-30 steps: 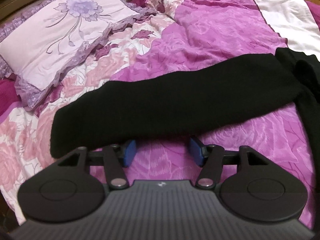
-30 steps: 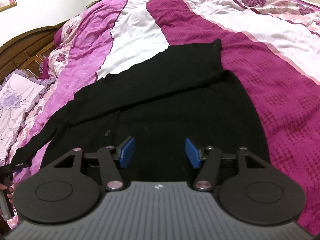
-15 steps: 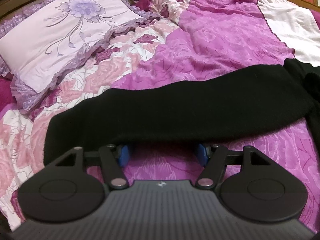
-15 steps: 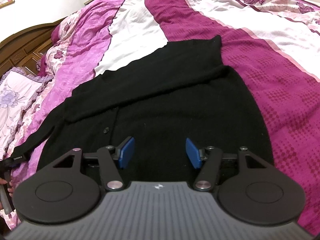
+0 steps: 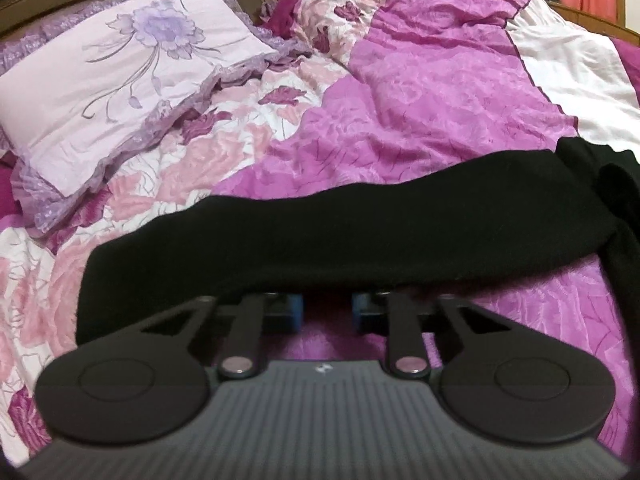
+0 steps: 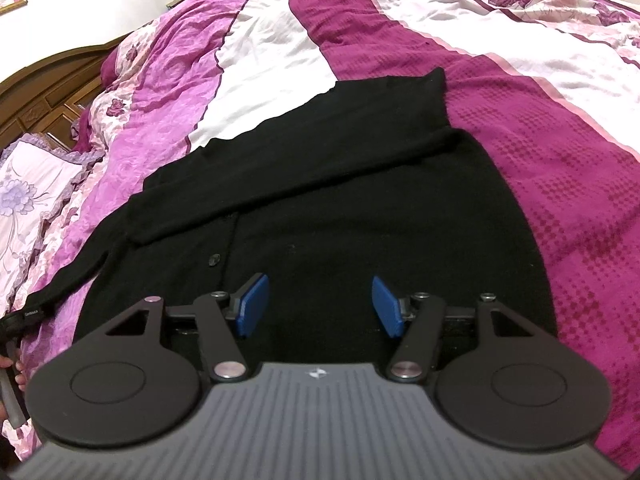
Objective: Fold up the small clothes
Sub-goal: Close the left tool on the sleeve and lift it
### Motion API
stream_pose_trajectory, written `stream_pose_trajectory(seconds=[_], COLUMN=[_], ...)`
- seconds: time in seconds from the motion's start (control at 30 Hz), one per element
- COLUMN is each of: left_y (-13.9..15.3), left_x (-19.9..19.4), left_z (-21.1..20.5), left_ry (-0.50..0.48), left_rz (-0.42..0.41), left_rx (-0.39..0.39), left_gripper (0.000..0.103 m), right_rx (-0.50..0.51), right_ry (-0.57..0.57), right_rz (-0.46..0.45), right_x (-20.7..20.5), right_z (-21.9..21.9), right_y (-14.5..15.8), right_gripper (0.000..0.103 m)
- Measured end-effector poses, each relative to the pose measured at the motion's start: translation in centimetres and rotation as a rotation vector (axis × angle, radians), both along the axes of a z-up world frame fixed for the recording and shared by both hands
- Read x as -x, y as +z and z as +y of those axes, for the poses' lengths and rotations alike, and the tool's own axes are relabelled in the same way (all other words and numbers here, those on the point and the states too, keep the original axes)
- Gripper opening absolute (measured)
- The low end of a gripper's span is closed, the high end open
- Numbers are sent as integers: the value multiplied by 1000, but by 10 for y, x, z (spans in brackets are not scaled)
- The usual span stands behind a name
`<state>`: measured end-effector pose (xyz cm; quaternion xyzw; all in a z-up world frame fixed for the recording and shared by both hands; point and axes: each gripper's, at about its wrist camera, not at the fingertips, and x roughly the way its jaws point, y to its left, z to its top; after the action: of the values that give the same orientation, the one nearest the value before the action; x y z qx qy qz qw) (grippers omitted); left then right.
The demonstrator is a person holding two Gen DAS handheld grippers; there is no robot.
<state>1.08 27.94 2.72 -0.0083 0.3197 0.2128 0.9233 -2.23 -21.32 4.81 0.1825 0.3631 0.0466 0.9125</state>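
Observation:
A black knit cardigan (image 6: 360, 208) lies flat on the bed, one sleeve folded across its chest above a button (image 6: 215, 258). Its other sleeve (image 5: 320, 232) stretches leftwards over the pink quilt. My left gripper (image 5: 328, 312) sits at that sleeve's near edge with its jaws drawn in on the cloth; the blue fingertips are hidden under the fabric. My right gripper (image 6: 320, 304) hovers open over the cardigan's lower body, with nothing between its blue pads (image 6: 252, 304).
A lilac flowered pillow (image 5: 120, 64) lies at the head of the bed by the wooden headboard (image 6: 48, 84). The magenta, pink and white quilt (image 6: 560, 128) spreads around the cardigan. A hand (image 6: 12, 364) shows at the right view's left edge.
My left gripper slid forward under the sleeve's edge and its jaws narrowed on the cloth. The right gripper stayed open and shifted slightly over the cardigan.

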Motion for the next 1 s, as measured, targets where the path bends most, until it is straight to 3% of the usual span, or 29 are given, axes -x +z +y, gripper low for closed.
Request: stream_pose_trajectory(seconds=[0.07,0.17,0.53,0.6,0.7,1.0], left_y=[2,10,73,82,87,64], left_x=[1,4,16,13,9,16], left_z=[-1,-3,-37,-43,-44,-29], left_ry=[9,12,-57,-84,-106,-16], left_rz=[-26,-88,-366,-372,-349,-211], left_rx=[21,41,29,51,164,418], left_gripper=[7,2,1,1,3,6], right_rx=[-3,-4,-28,-32,-33,-55], right_ry=[-3,-11,-26,-27,-28,-48], right_rz=[-2,-8,-16,-17,-25,-26], right_x=[1,2,7,7,8,11], right_z=[-1,-4,-9,-10,-11,-18], right_y=[0,1,1,1,2,0], right_gripper=[66,66,66,66,66,66])
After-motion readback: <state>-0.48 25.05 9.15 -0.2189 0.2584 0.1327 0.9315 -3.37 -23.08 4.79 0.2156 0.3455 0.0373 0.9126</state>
